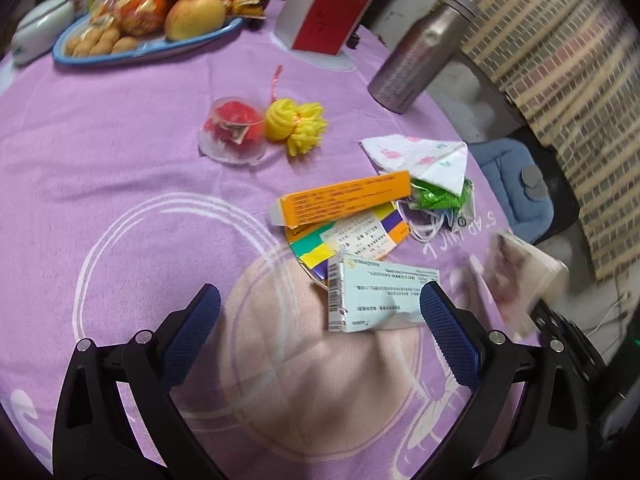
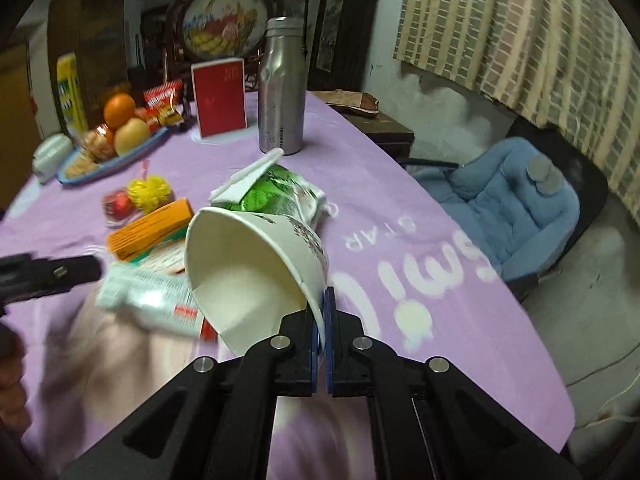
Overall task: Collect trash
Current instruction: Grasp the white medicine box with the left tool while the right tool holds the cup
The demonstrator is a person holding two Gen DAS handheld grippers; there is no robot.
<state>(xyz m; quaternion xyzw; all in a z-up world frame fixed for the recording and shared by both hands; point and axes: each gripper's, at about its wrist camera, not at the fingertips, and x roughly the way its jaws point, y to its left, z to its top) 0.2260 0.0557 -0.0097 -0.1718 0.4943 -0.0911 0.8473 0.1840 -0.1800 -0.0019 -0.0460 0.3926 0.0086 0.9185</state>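
Trash lies on the purple tablecloth (image 1: 100,168): a white medicine box (image 1: 376,300), an orange box (image 1: 344,200), a coloured wrapper (image 1: 340,240), a green packet (image 1: 436,196) and a folded tissue (image 1: 424,156). My left gripper (image 1: 320,308) is open, its fingers on either side of the near end of the white box. My right gripper (image 2: 322,320) is shut on the rim of a white paper bowl (image 2: 248,264), held tilted above the table. The bowl shows blurred at the right of the left wrist view (image 1: 520,280). The white box (image 2: 148,296) and orange box (image 2: 152,232) lie beside it.
A plastic cup with red contents (image 1: 234,132) and a yellow foam net (image 1: 296,124) sit mid-table. A metal bottle (image 1: 420,52), a red and white box (image 1: 328,12) and a blue fruit tray (image 1: 136,52) stand at the back. A chair with a blue cushion (image 2: 504,208) is at the right.
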